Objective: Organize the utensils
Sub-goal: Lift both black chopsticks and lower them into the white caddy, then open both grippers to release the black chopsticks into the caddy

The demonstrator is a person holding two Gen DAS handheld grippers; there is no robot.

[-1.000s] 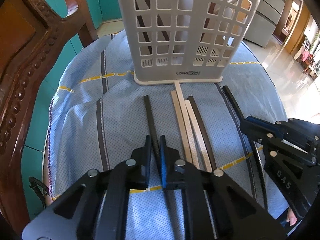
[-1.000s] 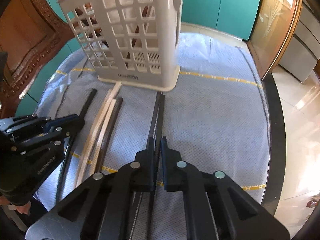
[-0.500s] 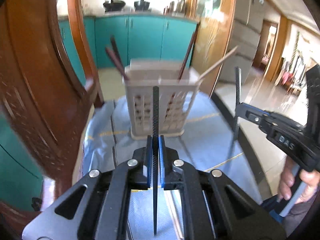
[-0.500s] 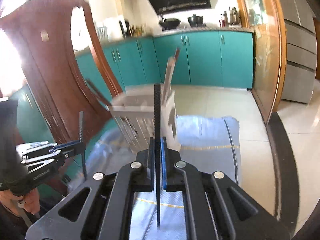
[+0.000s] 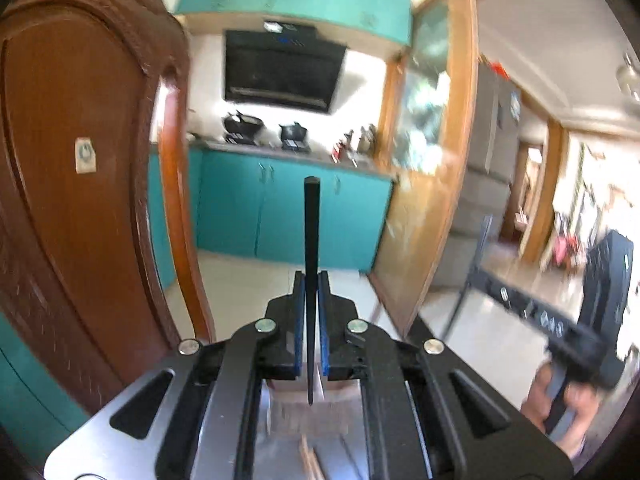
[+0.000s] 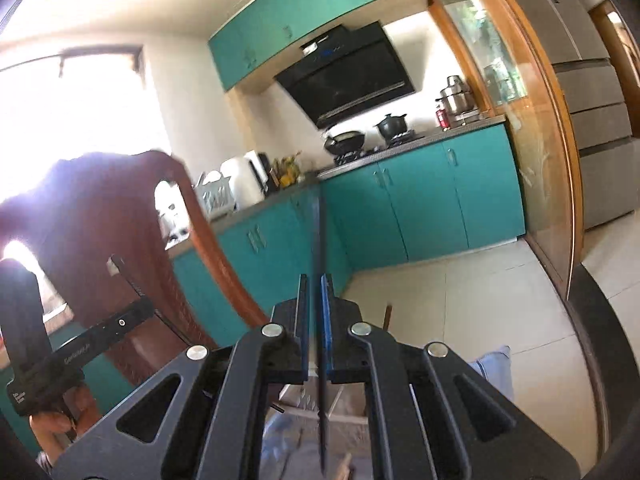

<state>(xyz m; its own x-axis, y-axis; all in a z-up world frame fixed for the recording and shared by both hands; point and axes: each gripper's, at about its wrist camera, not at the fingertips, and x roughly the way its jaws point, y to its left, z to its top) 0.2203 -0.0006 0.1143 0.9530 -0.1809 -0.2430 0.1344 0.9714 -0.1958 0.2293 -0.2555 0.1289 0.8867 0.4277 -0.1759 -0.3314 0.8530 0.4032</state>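
My left gripper (image 5: 311,280) is shut on a black chopstick (image 5: 310,232), held upright with its tip hanging down over the white utensil basket (image 5: 296,394), which shows only between the fingers. My right gripper (image 6: 315,284) is shut on another black chopstick (image 6: 317,240), also upright, tip above the basket (image 6: 320,404). The right gripper shows in the left wrist view (image 5: 492,276) with its chopstick. The left gripper shows in the right wrist view (image 6: 144,308).
A carved wooden chair back (image 5: 80,200) stands close on the left. Teal kitchen cabinets (image 6: 420,208) and a glass door (image 5: 424,200) lie beyond. Blue tablecloth (image 6: 492,364) peeks below the right gripper. Light wooden chopsticks (image 5: 310,460) lie underneath.
Both grippers lifted their black chopsticks off the tablecloth, swung them upright and rose higher. The basket has dropped from the middle of view to beneath the fingers.
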